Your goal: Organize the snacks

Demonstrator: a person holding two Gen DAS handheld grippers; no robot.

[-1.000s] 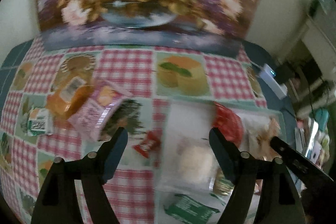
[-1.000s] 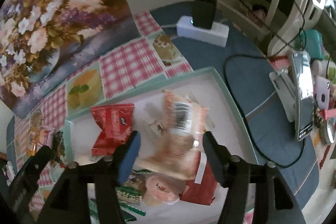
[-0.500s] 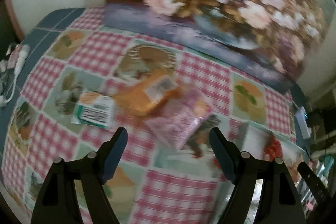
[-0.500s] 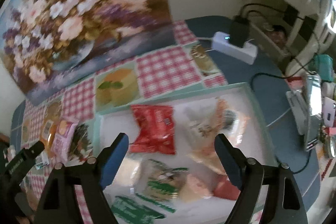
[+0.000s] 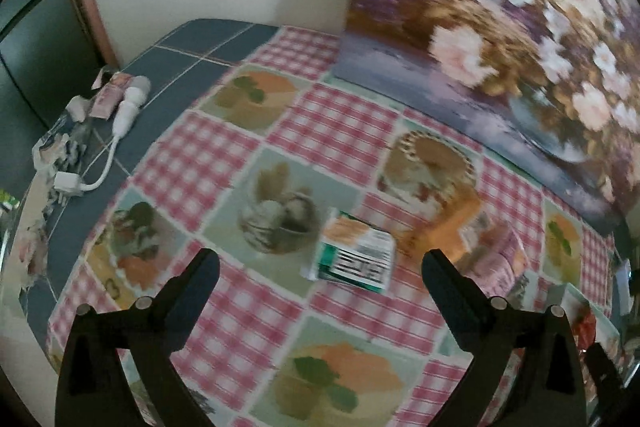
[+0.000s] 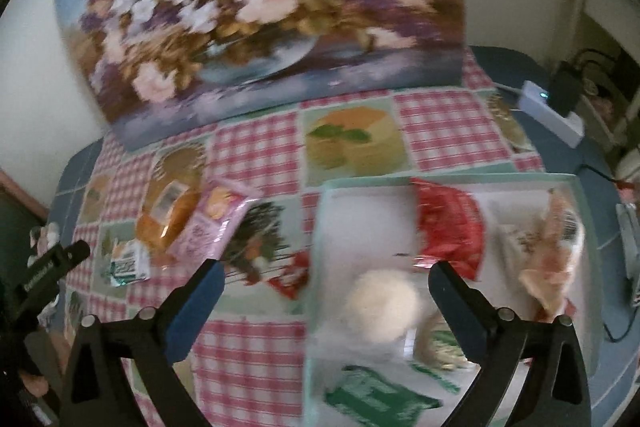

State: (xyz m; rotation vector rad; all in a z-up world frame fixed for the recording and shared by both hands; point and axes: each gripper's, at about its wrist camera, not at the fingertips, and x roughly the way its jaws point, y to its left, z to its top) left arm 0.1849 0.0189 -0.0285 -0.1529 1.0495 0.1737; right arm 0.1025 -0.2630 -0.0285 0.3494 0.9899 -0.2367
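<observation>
Both wrist views have swung leftward across the table since the earlier frames: the left view, which a second ago faced the tray, now faces the checked tablecloth (image 5: 224, 155), and both sets of jaws stand wider than before.

Layout, largest first. A floral painting (image 6: 256, 11) leans against the wall at the back of the table. The tablecloth covers most of the surface. A pale tray (image 6: 320, 227) sits on its right part and already holds several packets, among them a red packet (image 6: 448, 223), a round cream-coloured snack (image 6: 380, 299) and a green packet (image 6: 376, 399). Loose snacks lie on the cloth to the left of the tray: an orange packet (image 6: 168, 215), a pink packet (image 6: 212, 223) lying against it, a green-and-white packet (image 5: 352, 253) and a small red sweet (image 6: 292, 277) just beside the tray wall.

Gripper state. The left gripper (image 5: 320, 267) is opening, fingers spread, nothing pinched; the green-and-white packet lies on the cloth beyond the fingertips, between their lines. The right gripper (image 6: 324, 271) is also opening, fingers spread and empty, above the tray's left edge.

Procedure, as judged. The likely step is a pick of the green-and-white packet with the left gripper. Centre the packet between the fingers, descend until the tips reach the cloth, and close across the packet's short side. Avoid catching the cloth. Both views are blurred; settle before closing.
</observation>
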